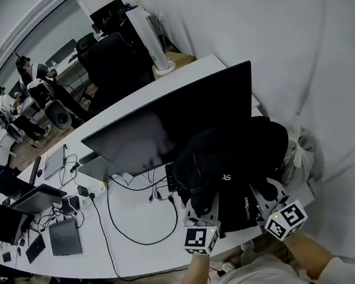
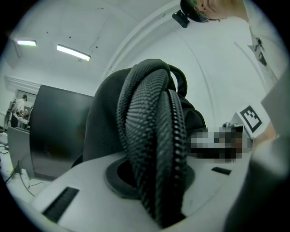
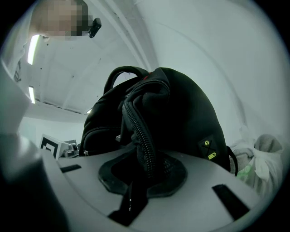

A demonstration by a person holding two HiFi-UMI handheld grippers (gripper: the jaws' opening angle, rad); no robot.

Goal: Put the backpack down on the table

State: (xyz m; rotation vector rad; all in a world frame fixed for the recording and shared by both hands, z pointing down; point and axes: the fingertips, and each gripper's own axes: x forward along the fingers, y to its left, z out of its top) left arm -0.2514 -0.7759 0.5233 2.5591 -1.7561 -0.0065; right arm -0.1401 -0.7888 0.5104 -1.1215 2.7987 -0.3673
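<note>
A black backpack (image 1: 232, 163) sits at the right end of the white table (image 1: 140, 253), just behind the monitor. My left gripper (image 1: 203, 214) is at the backpack's near left side. In the left gripper view, my left gripper (image 2: 158, 186) is shut on a thick woven black strap (image 2: 149, 118) that loops up in front of the bag. My right gripper (image 1: 269, 199) is at the backpack's near right side. In the right gripper view, my right gripper (image 3: 142, 176) has its jaws closed on a fold of the backpack (image 3: 181, 113) with a zipper (image 3: 140, 131) running through it.
A large dark monitor (image 1: 169, 126) stands right behind the bag, with cables (image 1: 138, 234) trailing over the table. A white plastic bag (image 1: 299, 151) lies at the table's right edge by the wall. Laptops (image 1: 65, 237) and small devices sit to the left. People (image 1: 34, 85) are far back.
</note>
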